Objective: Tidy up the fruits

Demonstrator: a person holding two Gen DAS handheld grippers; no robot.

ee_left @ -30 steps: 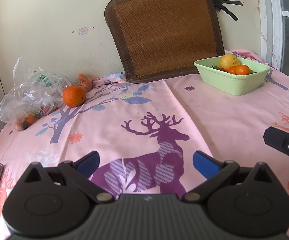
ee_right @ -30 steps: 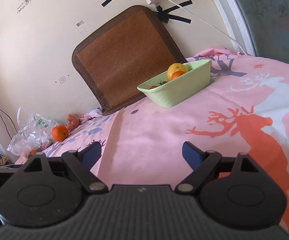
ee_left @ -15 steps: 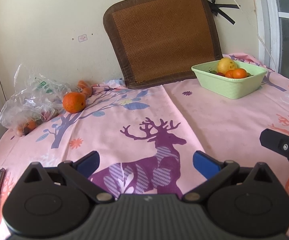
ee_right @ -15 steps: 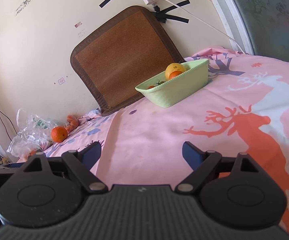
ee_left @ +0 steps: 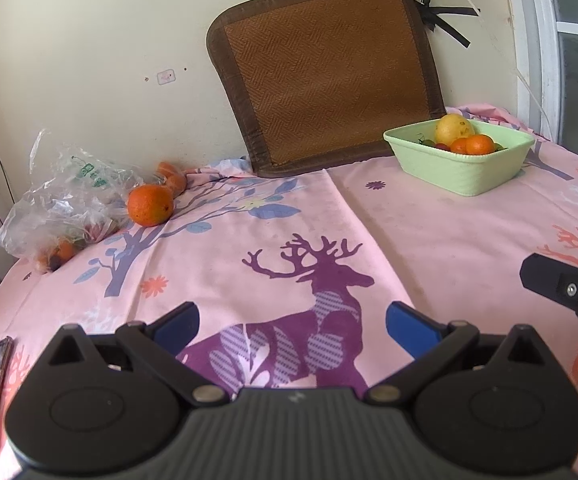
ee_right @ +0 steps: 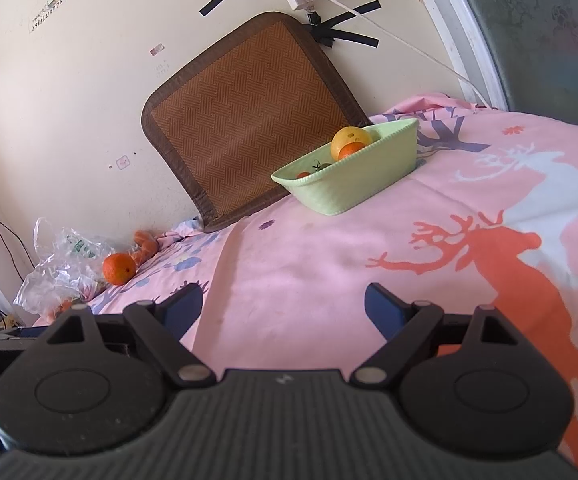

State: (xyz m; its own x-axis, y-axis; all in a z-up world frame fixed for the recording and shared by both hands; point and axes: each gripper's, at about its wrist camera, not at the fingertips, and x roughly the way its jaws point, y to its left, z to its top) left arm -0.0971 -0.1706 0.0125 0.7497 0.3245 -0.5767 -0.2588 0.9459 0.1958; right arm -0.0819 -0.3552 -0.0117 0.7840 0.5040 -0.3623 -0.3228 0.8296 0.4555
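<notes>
I keep both the left tongs [ee_left: 291, 322] and the right tongs [ee_right: 283, 308] spread and empty above the pink deer-print cloth [ee_left: 429, 232] on the bench. The loose round orange [ee_left: 150, 205] lies near the far left edge, touching the crumpled clear plastic bag [ee_left: 61, 200], well apart from the pale green plastic basket [ee_left: 461, 172] at the far right, which I think collects the fruit.

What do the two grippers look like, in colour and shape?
Both the left gripper and the right gripper have a dark grey ribbed body, two round black housings, black link arms with silver pins, and blue fingers. No cables or sleeves show.
</notes>
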